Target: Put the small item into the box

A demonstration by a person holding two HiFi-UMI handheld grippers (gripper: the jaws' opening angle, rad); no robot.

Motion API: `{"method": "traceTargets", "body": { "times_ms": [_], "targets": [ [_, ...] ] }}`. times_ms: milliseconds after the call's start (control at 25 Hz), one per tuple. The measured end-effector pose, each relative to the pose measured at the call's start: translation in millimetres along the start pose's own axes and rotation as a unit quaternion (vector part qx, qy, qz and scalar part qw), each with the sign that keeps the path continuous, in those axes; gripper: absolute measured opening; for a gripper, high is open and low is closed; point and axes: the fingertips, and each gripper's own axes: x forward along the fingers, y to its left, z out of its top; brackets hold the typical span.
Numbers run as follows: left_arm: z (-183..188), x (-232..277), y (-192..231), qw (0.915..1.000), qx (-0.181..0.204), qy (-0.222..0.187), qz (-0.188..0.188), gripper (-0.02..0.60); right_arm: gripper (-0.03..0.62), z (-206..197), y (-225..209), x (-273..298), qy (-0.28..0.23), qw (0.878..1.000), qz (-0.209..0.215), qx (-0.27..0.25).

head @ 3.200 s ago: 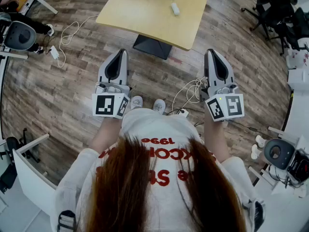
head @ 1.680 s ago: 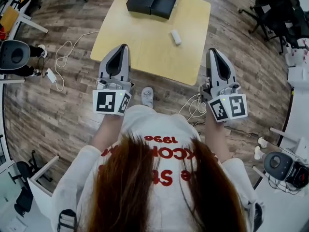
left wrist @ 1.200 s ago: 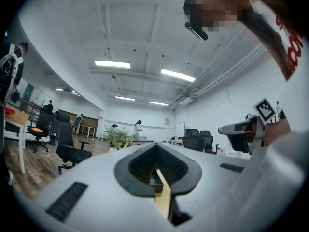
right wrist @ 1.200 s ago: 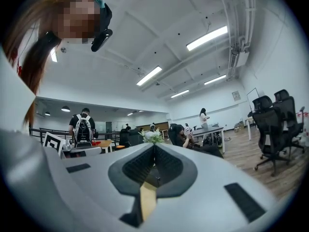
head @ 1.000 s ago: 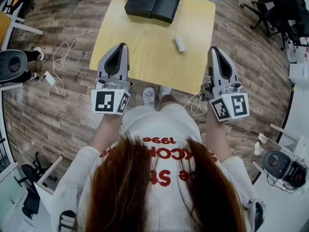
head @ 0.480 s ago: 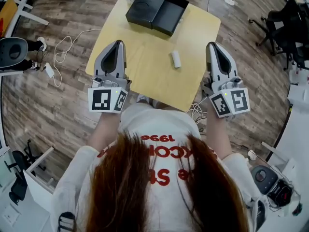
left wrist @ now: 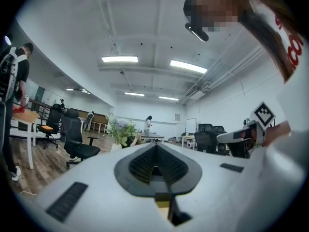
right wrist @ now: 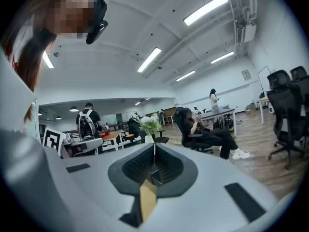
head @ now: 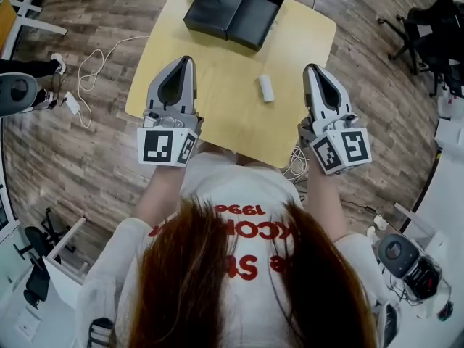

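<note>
A small white capsule-shaped item (head: 266, 88) lies on the yellow table (head: 217, 118), between my two grippers and a little ahead of them. At the table's far end an open black box (head: 233, 11) shows two halves side by side. My left gripper (head: 187, 60) hangs over the table's near left part, its jaws together and empty. Over the near right edge my right gripper (head: 312, 68) is also shut with nothing in it. In the gripper views the left gripper (left wrist: 155, 145) and right gripper (right wrist: 154, 147) point level across the room, and neither item nor box shows.
Cables (head: 94, 56) lie on the wooden floor left of the table, and a white cable (head: 293, 167) near its right corner. Office chairs (head: 435, 20) stand at the far right. A vase of flowers (right wrist: 148, 125) and several people show in the gripper views.
The person has walked up to the table. It has come closer in the head view, and both grippers have gone from over the floor to over the table's near part.
</note>
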Motion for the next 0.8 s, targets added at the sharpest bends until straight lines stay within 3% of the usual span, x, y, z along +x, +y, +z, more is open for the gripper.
{"method": "traceTargets", "body": {
  "times_ms": [240, 400, 560, 800],
  "targets": [
    [-17.9, 14.4, 14.0, 0.9996, -0.008, 0.022, -0.013, 0.006, 0.009, -55.6, -1.3, 21.0, 0.083, 0.996, -0.025, 0.026],
    [-31.9, 18.4, 22.6, 0.9989, -0.015, 0.04, -0.021, 0.006, 0.019, -110.3, -2.9, 32.0, 0.153, 0.987, -0.042, 0.025],
    [-46.3, 21.3, 28.9, 0.9977, -0.019, 0.06, -0.023, 0.006, 0.108, -169.7, -8.5, 38.3, 0.225, 0.971, -0.053, 0.057],
    [-57.5, 19.3, 36.9, 0.9957, -0.041, 0.082, -0.018, 0.008, 0.218, -247.4, -14.6, 38.9, 0.341, 0.937, -0.078, 0.006]
  ]
}}
